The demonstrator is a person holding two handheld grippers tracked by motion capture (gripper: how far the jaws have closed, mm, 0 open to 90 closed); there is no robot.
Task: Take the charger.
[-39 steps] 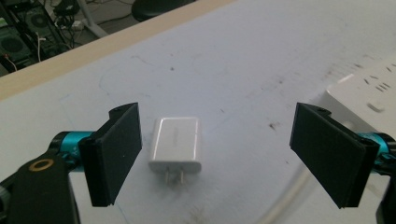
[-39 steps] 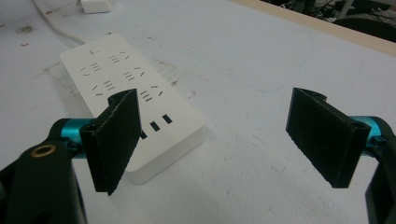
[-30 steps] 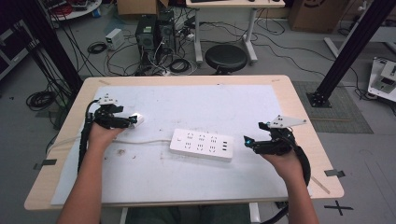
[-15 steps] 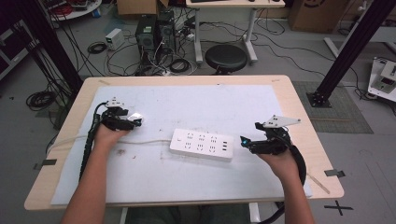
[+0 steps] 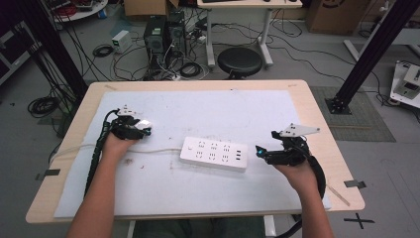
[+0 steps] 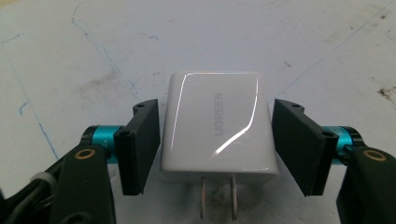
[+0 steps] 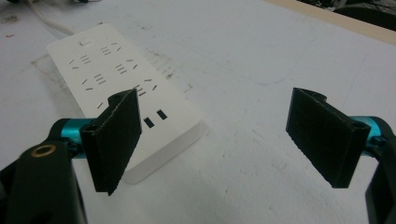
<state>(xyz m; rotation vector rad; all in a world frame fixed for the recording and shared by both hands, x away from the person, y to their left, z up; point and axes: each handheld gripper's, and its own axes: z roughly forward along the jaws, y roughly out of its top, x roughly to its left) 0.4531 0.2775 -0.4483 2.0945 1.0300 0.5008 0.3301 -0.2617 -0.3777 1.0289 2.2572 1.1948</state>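
A white UGREEN wall charger point(image 6: 218, 128) lies flat on the white table mat point(image 5: 208, 111), towards the left side of the table, between the two black jaws of the left gripper point(image 6: 217, 144). It is a glossy, rounded block with the brand name in grey letters along its top face and a streak of light across it; its two flat metal prongs point(image 6: 218, 198) point back towards the gripper's body. The jaws have just been closing around it and now stand close against its two sides, the left pad about touching and a thin gap visible at the right pad, so whether they press on it already cannot be told. In the high view the charger point(image 5: 143, 124) shows as a small bright patch at the tip of that gripper point(image 5: 140, 130), held in the person's left hand point(image 5: 119, 144). To its right, near the middle of the mat, lies a white power strip point(image 5: 213, 153) with three groups of sockets and USB ports at its right end, and its white cord point(image 5: 148, 150) runs leftward past the left hand. Just beyond the strip's right end sits the right gripper point(image 5: 261, 151), its jaws spread wide with nothing between them; in its own view the gripper point(image 7: 215, 144) looks over the strip's USB end point(image 7: 154, 119), the left jaw in front of that corner.
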